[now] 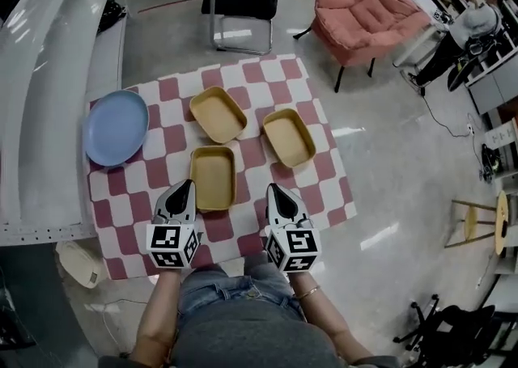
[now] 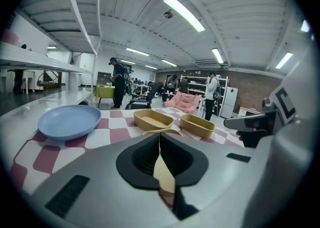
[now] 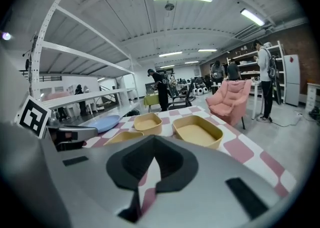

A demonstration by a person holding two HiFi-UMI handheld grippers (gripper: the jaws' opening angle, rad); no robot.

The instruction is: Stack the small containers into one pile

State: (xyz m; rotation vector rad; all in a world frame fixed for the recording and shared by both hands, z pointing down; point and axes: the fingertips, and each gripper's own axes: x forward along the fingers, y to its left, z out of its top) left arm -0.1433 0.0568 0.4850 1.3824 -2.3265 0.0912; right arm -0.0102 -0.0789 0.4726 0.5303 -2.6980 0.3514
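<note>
Three containers [image 1: 216,113] apart | nearest container [image 1: 213,176] just ahead, between left gripper [image 1: 186,187] and right gripper [image 1: 273,190] | both clenched, empty

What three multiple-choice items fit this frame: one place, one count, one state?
1. In the head view, where does the blue plate lie?
A. at the left edge of the checked cloth
B. between two containers
C. on the black chair

2. How many tan containers are on the cloth?
A. two
B. three
C. five

3. How do the containers stand?
A. all in one pile
B. two nested, one apart
C. each apart, none stacked

Key:
1 A: the plate overhangs the cloth's left side, clear of the containers.
2 B: two lie in the far row and one nearer the person.
3 C: cloth shows between all three, and each one's inside is bare.
</note>
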